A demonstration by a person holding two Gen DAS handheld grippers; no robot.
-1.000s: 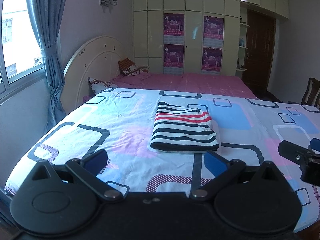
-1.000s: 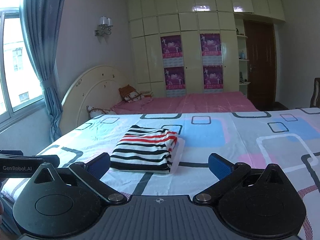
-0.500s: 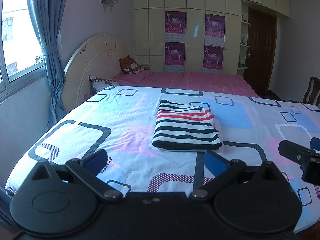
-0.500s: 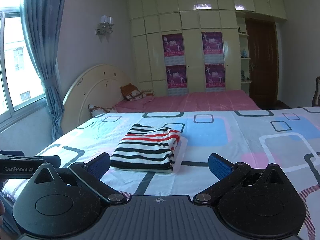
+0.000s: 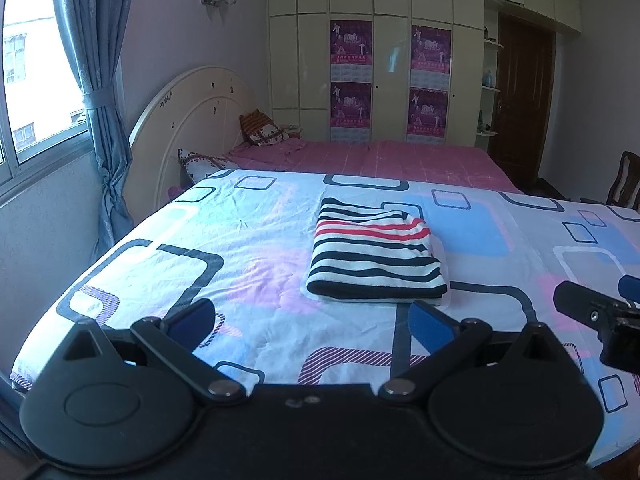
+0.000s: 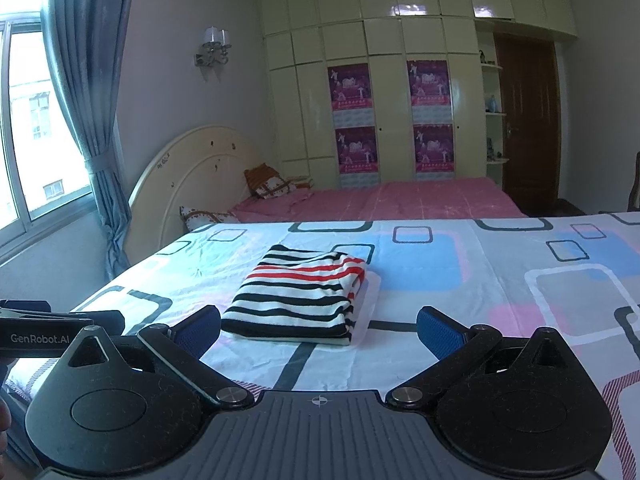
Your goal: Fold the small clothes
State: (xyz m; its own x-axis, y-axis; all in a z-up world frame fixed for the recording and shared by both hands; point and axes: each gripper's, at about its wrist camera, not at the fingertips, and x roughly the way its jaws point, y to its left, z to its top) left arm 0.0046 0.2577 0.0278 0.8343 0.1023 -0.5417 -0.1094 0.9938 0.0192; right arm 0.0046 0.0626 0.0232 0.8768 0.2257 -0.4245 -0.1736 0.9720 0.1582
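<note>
— So where does the striped garment (image 5: 376,256) lie?
— Folded on the patterned sheet (image 5: 248,240), just beyond the left gripper (image 5: 312,322) and right gripper (image 6: 318,330).
— Holding anything?
— Nothing; both gape wide.

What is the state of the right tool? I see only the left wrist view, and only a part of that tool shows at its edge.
Observer: The right tool is open, with nothing between its blue pads.
Operator: What lies ahead of it?
Observer: The folded striped shirt, flat on the patterned bed sheet, nearer the left pad than the right one.
Operator: Does anything show at that view's left edge?
Observer: The left tool, seen from the side, with the lettering GenRobot.AI on it.
</note>
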